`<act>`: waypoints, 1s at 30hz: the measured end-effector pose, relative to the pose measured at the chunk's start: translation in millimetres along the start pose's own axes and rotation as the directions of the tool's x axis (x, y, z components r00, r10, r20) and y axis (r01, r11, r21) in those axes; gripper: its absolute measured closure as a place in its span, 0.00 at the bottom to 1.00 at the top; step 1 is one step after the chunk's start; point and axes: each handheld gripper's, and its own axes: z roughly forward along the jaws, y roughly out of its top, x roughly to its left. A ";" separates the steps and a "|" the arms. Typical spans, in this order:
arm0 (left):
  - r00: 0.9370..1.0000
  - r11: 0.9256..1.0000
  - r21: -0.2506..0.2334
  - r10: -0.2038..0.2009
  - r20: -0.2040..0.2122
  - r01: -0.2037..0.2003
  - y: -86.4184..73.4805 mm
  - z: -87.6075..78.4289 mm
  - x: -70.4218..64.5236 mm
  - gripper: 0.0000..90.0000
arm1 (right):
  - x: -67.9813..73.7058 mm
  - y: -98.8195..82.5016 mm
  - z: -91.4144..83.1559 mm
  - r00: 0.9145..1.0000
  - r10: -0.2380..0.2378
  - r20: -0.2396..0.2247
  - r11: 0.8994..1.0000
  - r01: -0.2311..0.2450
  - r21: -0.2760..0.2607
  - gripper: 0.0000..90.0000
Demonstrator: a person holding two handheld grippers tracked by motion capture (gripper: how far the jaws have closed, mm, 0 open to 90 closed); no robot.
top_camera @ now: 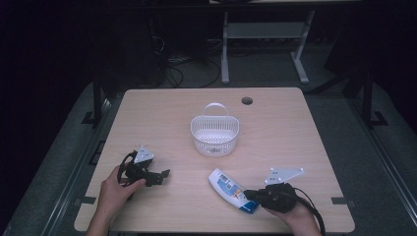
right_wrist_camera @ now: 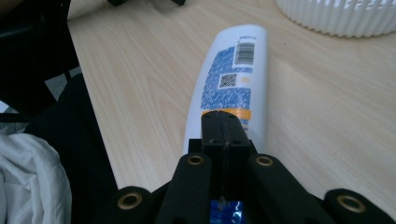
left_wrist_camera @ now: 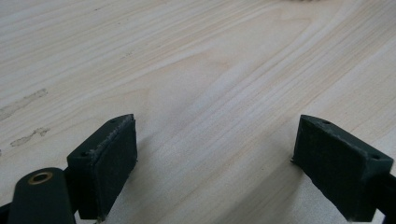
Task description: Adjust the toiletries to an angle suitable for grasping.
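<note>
A white bottle with a blue label [top_camera: 229, 189] lies flat on the wooden table [top_camera: 275, 142] near its front edge, its blue end toward me. My right gripper [top_camera: 249, 194] rests over that blue end. In the right gripper view its jaws [right_wrist_camera: 225, 117] are pressed together on top of the bottle [right_wrist_camera: 233, 79], with nothing seen between them. My left gripper [top_camera: 164, 175] sits low over the table at the front left. Its jaws [left_wrist_camera: 215, 135] stand wide apart over bare wood. A white slatted basket [top_camera: 215, 142] with a handle stands empty at the table's middle.
A round cable hole [top_camera: 247, 101] is in the table's far edge. The basket's wall [right_wrist_camera: 336, 18] lies just beyond the bottle's far end. A dark sleeve and white cloth [right_wrist_camera: 28, 177] are at the table's near edge. Desk legs and cables stand on the dark floor behind.
</note>
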 end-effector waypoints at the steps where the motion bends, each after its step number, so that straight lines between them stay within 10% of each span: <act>1: 1.000 1.000 0.000 0.000 0.000 0.000 0.0 0.0 0.0 0.14 | 0.9 -0.5 0.7 1.000 0.000 -0.003 1.000 0.000 0.010 1.00; 30: 1.000 1.000 0.000 0.000 0.000 0.000 0.0 0.0 0.0 0.14 | 3.6 -6.9 14.3 0.999 -0.028 -0.046 0.996 0.032 0.078 1.00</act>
